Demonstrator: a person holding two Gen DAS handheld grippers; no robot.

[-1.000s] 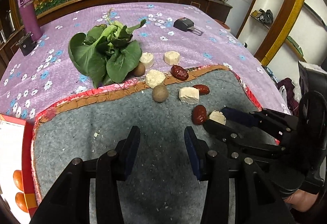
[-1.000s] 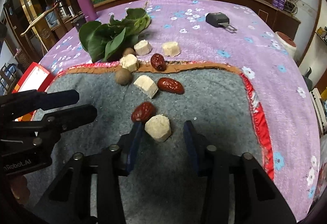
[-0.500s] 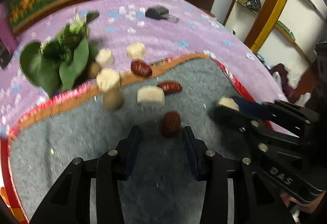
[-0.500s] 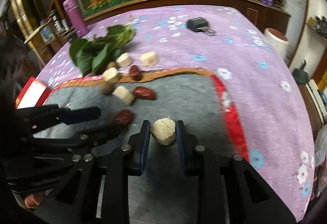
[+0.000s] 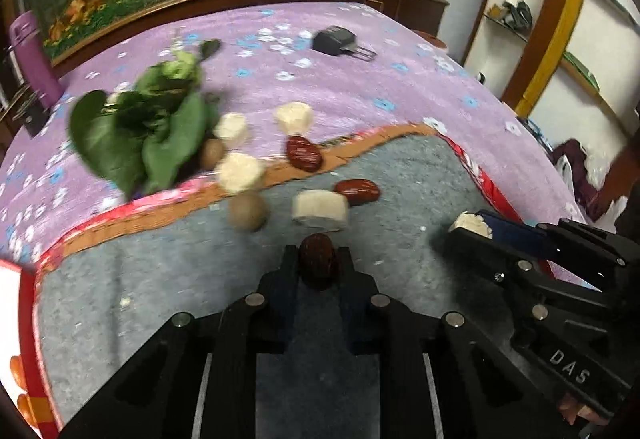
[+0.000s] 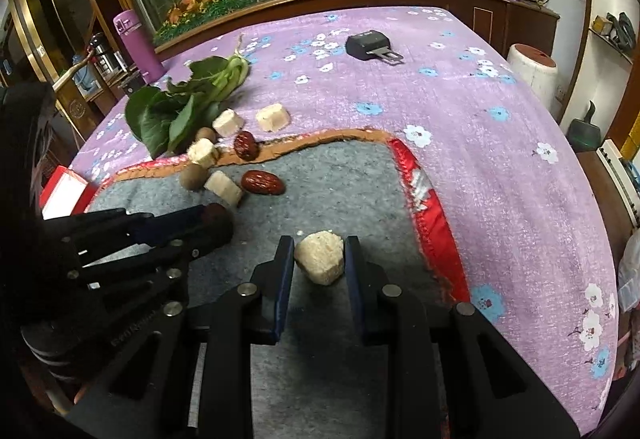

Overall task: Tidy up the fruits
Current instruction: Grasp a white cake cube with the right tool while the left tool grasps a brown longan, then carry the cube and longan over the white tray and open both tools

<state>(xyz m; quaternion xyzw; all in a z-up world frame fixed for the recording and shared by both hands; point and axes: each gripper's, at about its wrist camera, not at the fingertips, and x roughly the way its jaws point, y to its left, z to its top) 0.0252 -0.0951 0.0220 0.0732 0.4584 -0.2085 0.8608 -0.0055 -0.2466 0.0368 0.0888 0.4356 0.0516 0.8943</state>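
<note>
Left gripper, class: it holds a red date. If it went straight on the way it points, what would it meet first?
Most likely the pale cut chunk lying just beyond the red date held in the left gripper; depth is uncertain, and the grey mat may come first.

"das" on right hand-held gripper (image 5: 470, 227).

A dark red date (image 5: 318, 265) sat pinched between the left hand-held gripper's (image 5: 319, 259) jaws. A pale, crumbly chunk (image 6: 320, 257) was pinched in the right hand-held gripper (image 6: 319, 259). Farther off lay two more dates (image 6: 262, 182), pale chunks (image 6: 224, 187) and two round brown fruits (image 6: 193, 177).
</note>
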